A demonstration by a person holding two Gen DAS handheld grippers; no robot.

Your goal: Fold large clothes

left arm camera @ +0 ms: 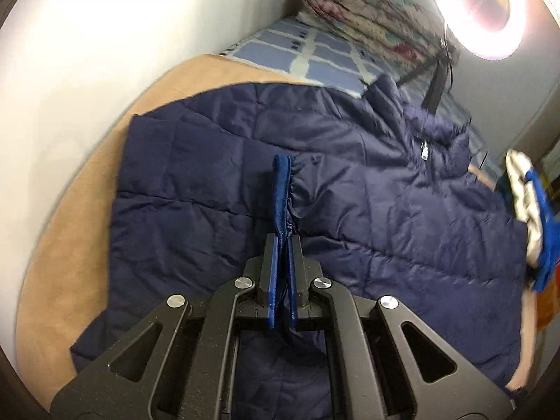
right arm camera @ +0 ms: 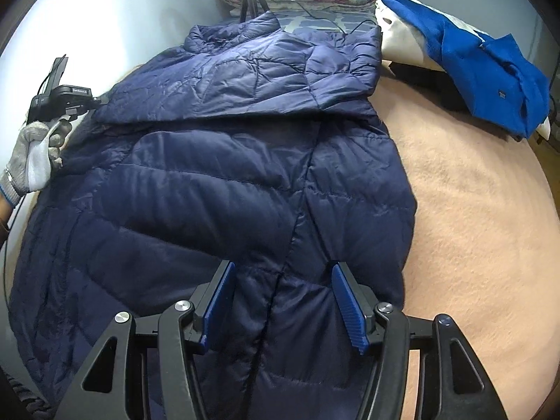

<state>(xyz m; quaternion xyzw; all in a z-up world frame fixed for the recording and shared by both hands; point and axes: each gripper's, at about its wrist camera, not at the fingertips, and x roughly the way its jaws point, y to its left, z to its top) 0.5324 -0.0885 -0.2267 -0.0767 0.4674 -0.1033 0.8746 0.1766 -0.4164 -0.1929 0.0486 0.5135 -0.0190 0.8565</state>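
Observation:
A navy quilted puffer jacket lies spread on a tan blanket, with its collar and zipper pull toward the far end. My left gripper is shut on the sleeve's blue ribbed cuff, which sticks up out of the jaws with gathered sleeve fabric trailing to its right. In the right wrist view the jacket fills the middle. My right gripper hovers open low over its lower part, one finger on each side of a long seam. A grey-gloved hand shows at the left edge.
A blue and white garment lies heaped at the blanket's far right. A folded floral quilt rests on a blue checked sheet beyond the jacket. A ring light on a black stand glares there. A pale wall runs along the left.

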